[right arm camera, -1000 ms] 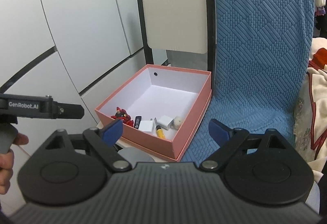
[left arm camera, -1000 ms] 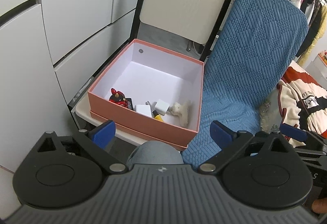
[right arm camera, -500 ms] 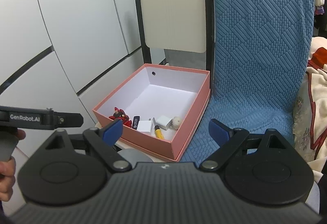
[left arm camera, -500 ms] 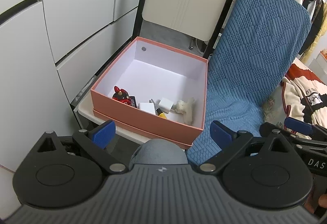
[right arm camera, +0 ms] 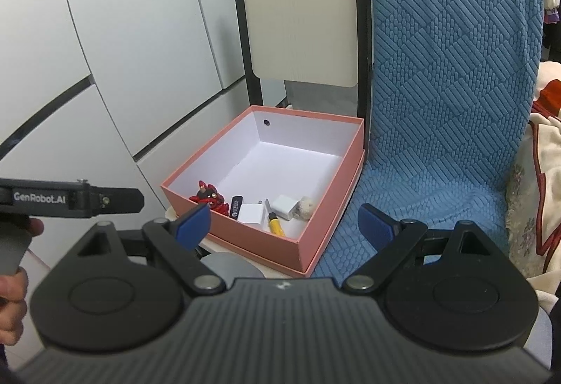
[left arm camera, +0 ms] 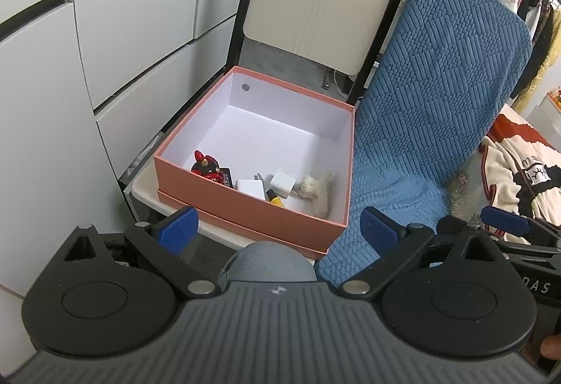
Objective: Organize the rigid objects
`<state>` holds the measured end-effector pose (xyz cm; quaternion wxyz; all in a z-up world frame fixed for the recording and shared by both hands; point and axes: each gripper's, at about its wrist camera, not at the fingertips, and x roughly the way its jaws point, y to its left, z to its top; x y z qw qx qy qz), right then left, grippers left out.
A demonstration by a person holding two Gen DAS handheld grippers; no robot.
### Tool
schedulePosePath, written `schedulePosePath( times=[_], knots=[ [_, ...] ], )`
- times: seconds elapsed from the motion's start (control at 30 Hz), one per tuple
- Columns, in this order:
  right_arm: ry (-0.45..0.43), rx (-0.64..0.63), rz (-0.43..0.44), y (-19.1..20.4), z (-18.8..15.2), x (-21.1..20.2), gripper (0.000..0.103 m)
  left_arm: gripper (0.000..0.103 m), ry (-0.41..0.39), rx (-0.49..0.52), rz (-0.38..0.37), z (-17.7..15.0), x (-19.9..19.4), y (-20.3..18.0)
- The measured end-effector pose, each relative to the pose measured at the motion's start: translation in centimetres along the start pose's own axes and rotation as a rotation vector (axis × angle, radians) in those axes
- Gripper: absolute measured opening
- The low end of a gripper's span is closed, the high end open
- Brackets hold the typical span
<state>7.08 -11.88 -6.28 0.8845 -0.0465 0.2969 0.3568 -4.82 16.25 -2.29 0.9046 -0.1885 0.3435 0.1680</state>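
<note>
Ahead, the pink box (left arm camera: 245,205) sits beyond both released tools (left arm camera: 278,228) (right arm camera: 285,222).

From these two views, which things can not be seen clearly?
- Lower parts of the items along the box near wall, left view: the wall hides them.
- Print on the black stick, right view: too small.
- Chair seat, both views: covered by the box.
- Right tool, left view: cut by the edge.
</note>
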Motion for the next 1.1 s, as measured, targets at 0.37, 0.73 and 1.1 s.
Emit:
schedulePosePath(
  times=[0.37,0.73,1.1],
  knots=[
    [0.013,0.002,0.006,0.06,-0.16,0.26,0.092,0.1,-0.005,-0.012,-0.006,-0.24,-0.27,0.45],
    [0.008,-0.013,0.0,0.41,-0.13,0.16,0.092,0.1,-0.008,-0.024,-0.002,-0.24,-0.41,0.62],
    [0.009,-0.022,-0.001,0.72,-0.1,0.17,0.092,0.1,-0.006,-0.019,-0.001,-0.41,-0.4,0.53]
  ],
)
